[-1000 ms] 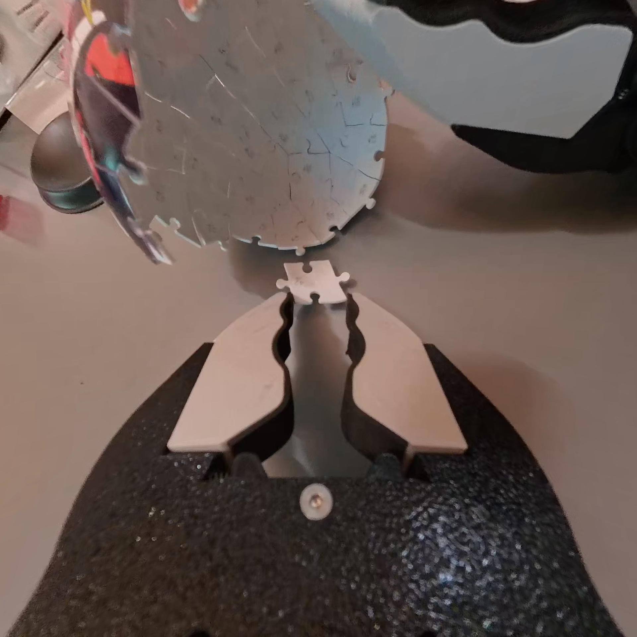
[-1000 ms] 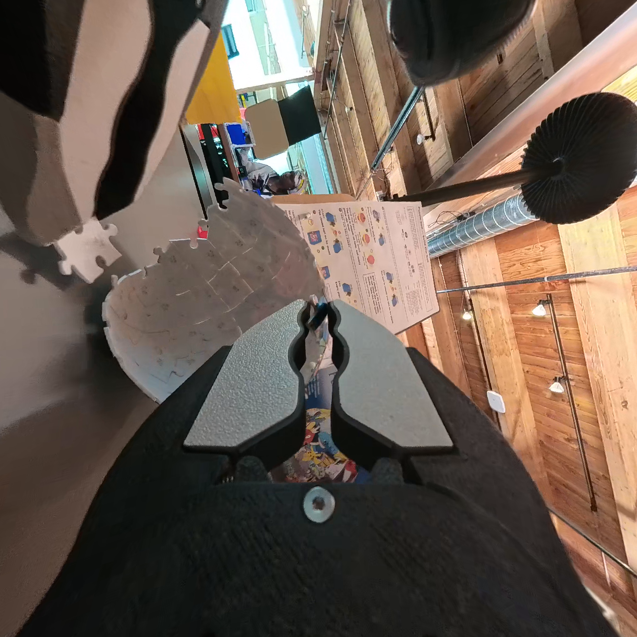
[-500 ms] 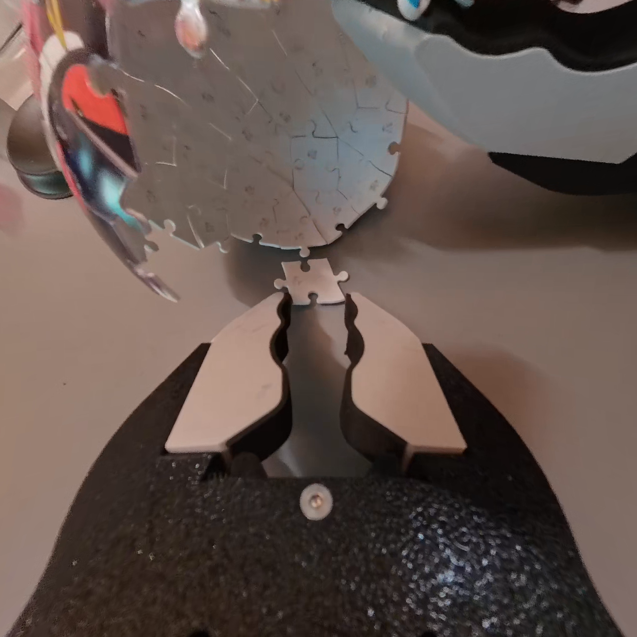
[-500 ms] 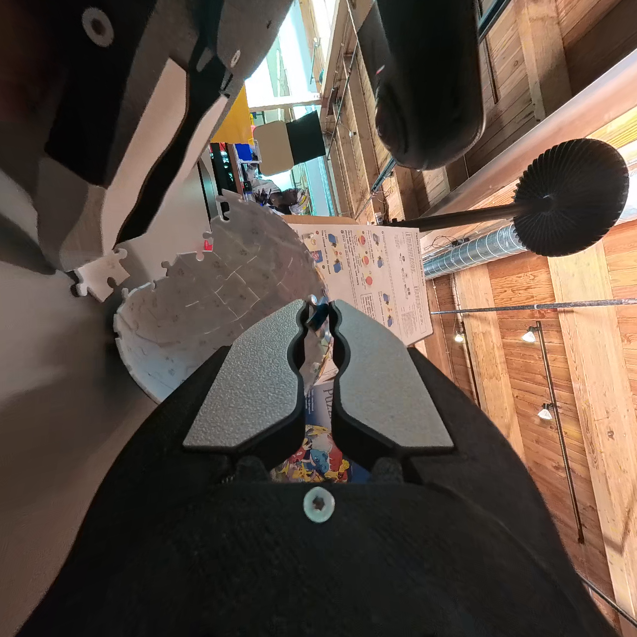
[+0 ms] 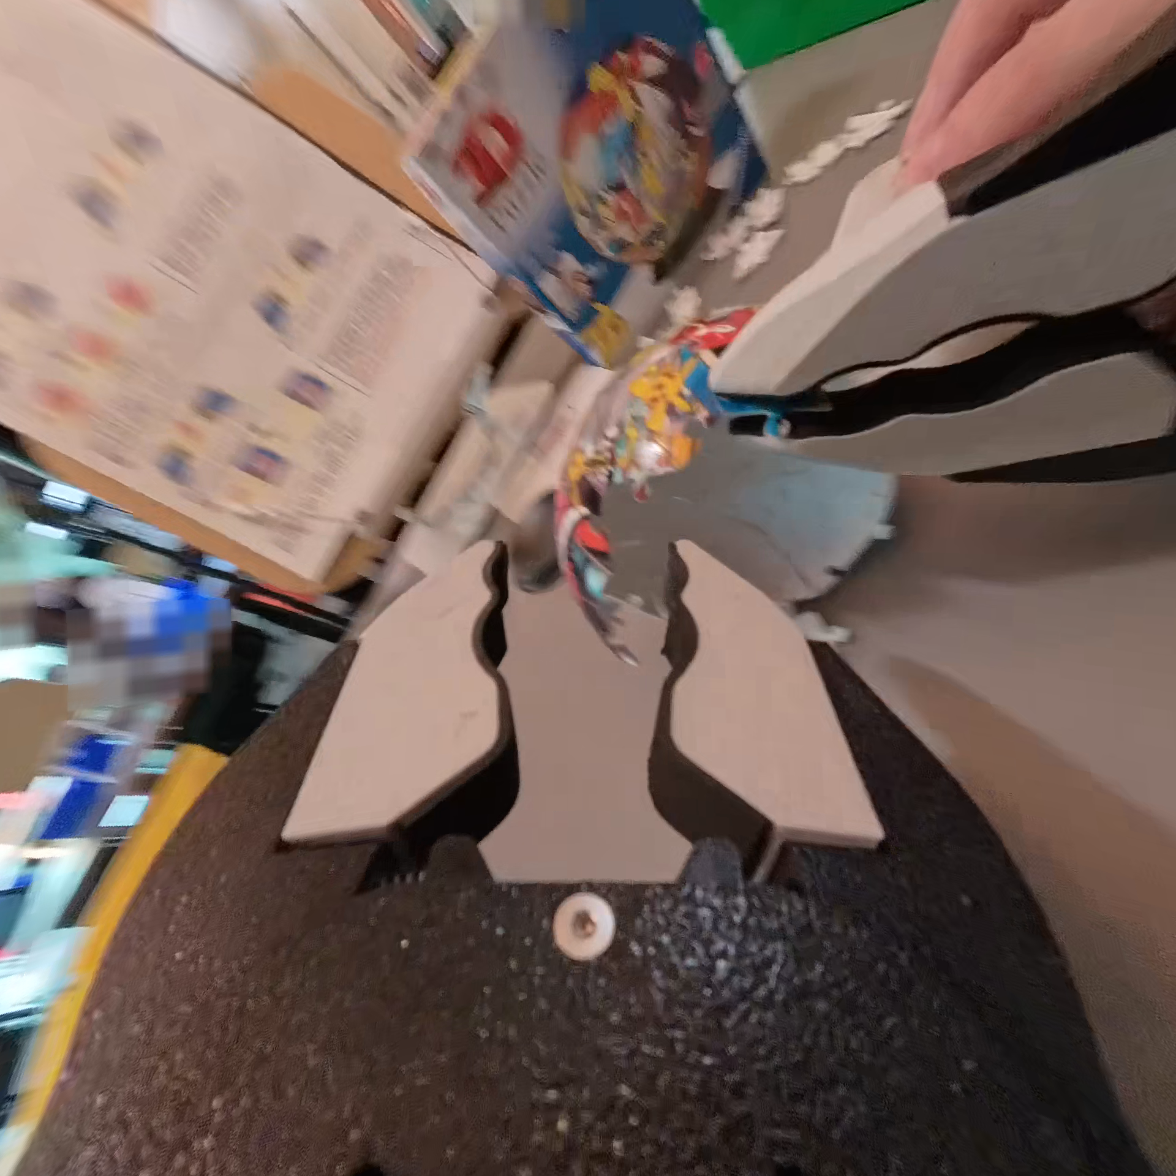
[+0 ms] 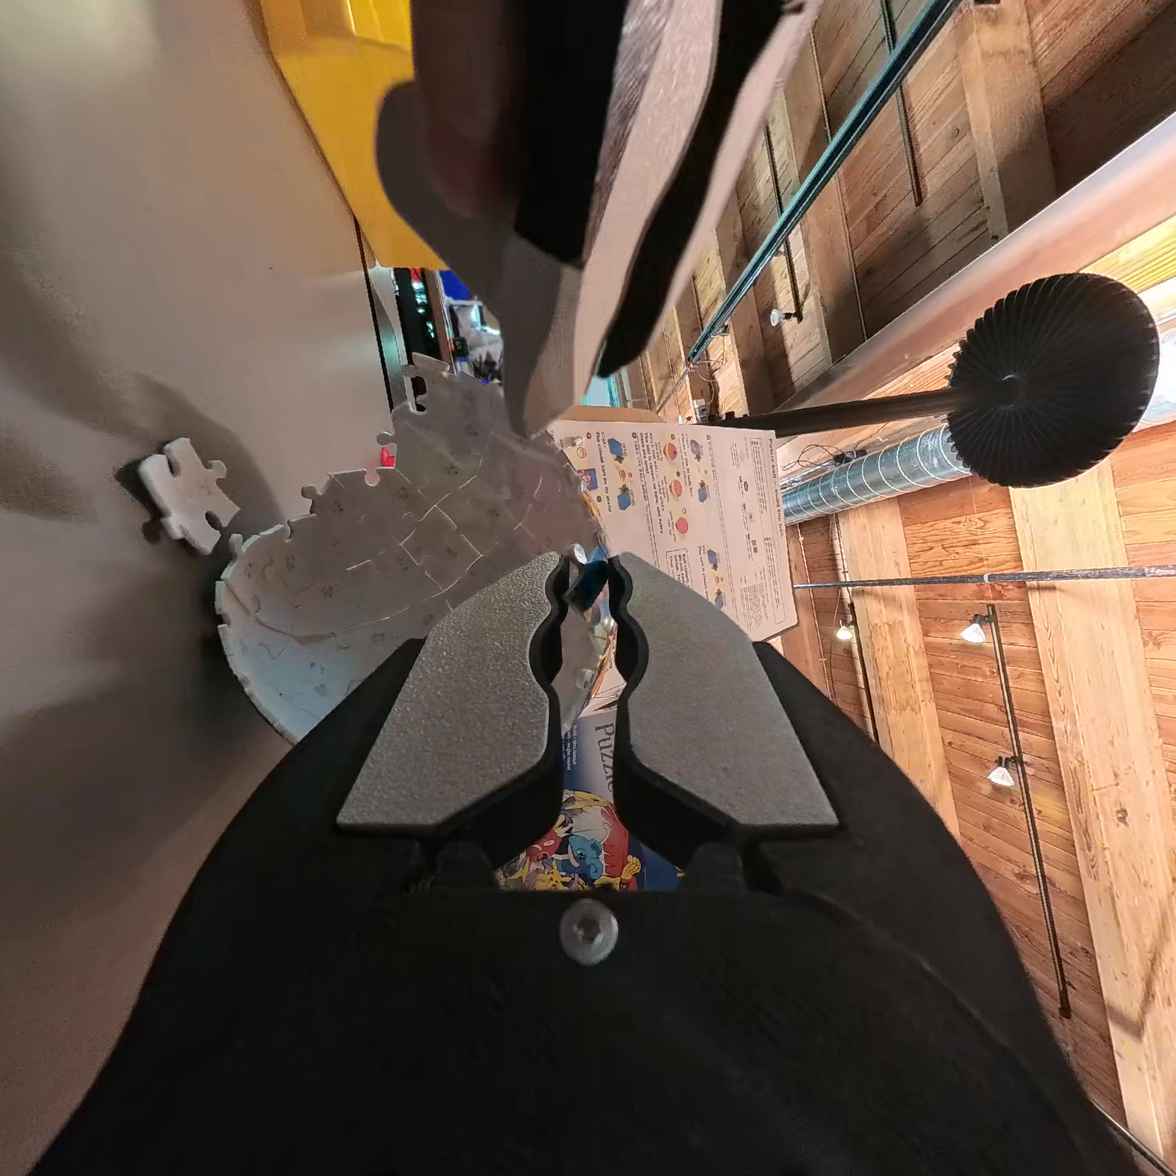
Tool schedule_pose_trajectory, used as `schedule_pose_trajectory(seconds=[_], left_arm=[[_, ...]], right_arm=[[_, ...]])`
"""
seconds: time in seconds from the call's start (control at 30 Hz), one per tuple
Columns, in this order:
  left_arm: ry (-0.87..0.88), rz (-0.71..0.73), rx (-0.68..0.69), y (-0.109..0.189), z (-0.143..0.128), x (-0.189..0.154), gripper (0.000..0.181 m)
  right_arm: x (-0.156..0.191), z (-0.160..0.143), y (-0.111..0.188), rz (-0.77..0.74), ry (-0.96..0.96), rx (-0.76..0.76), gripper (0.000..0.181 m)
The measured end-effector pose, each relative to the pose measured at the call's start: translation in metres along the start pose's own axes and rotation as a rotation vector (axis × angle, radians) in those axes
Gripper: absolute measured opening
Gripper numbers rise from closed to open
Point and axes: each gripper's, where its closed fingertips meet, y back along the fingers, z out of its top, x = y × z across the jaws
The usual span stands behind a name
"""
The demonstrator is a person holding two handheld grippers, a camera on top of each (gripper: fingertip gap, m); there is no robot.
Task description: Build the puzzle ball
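Note:
My right gripper (image 6: 585, 566) is shut on the rim of the half-built puzzle ball shell (image 6: 394, 573), whose grey inner side faces me. In the left wrist view the shell (image 5: 751, 515) is blurred, with its printed outer side on the left, held by the right gripper (image 5: 751, 388). A loose white puzzle piece (image 6: 184, 496) lies on the grey table just beside the shell's toothed rim; it also shows in the left wrist view (image 5: 821, 629). My left gripper (image 5: 588, 557) is open and empty, back from the shell. It hangs above the shell in the right wrist view (image 6: 547, 356).
The puzzle box (image 5: 573, 178) and a printed instruction sheet (image 5: 223, 318) stand behind the shell. Several loose white pieces (image 5: 757, 223) lie farther off on the table (image 5: 1018, 636). A hand (image 5: 1018, 76) holds the right gripper. A black round fan-like object (image 6: 1050, 382) is on a pole. The tips of one gripper are about 5 centimeters away from the tips of the other.
My left gripper has let go of the white piece, opened wider and swung away quickly. The piece now lies on the table by the shell's rim. The right gripper keeps its hold.

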Motion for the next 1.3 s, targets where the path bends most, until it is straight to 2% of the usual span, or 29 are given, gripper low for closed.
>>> schedule_pose_trajectory(seconds=[0.07, 0.17, 0.4, 0.5, 0.57, 0.7, 0.87, 1.07, 1.17, 1.3], left_arm=[[-0.182, 0.134, -0.034, -0.004, 0.005, 0.008, 0.05], [-0.417, 0.231, -0.098, -0.012, 0.012, 0.002, 0.046], [-0.639, 0.389, -0.201, -0.025, 0.024, -0.002, 0.031], [-0.719, 0.453, -0.227, -0.029, 0.027, -0.004, 0.015], [-0.739, 0.478, -0.253, -0.029, 0.031, -0.007, 0.005], [-0.744, 0.521, -0.249, -0.029, 0.033, -0.005, 0.002], [-0.726, 0.541, -0.23, -0.028, 0.03, -0.002, 0.002], [-0.72, 0.539, -0.253, -0.024, 0.03, -0.004, 0.002], [-0.702, 0.541, -0.252, -0.024, 0.029, -0.003, 0.002], [-0.699, 0.546, -0.253, -0.024, 0.027, -0.002, 0.002]], right_arm=[[0.0, 0.0, 0.0, 0.0, 0.003, 0.0, 0.011], [0.0, -0.001, 0.0, 0.0, 0.005, 0.004, 0.011], [-0.001, -0.003, -0.001, -0.003, -0.006, 0.013, 0.011], [-0.001, -0.004, -0.001, -0.003, -0.007, 0.012, 0.011], [-0.001, -0.005, -0.001, -0.004, -0.008, 0.015, 0.011], [-0.001, -0.007, -0.001, 0.003, -0.021, 0.019, 0.013], [-0.003, -0.001, 0.006, 0.0, -0.064, -0.022, 0.036], [-0.005, -0.028, 0.007, 0.008, -0.208, 0.054, 0.042], [-0.003, -0.029, 0.005, 0.013, -0.193, 0.056, 0.038], [-0.006, -0.028, 0.001, -0.014, -0.144, 0.055, 0.016]])
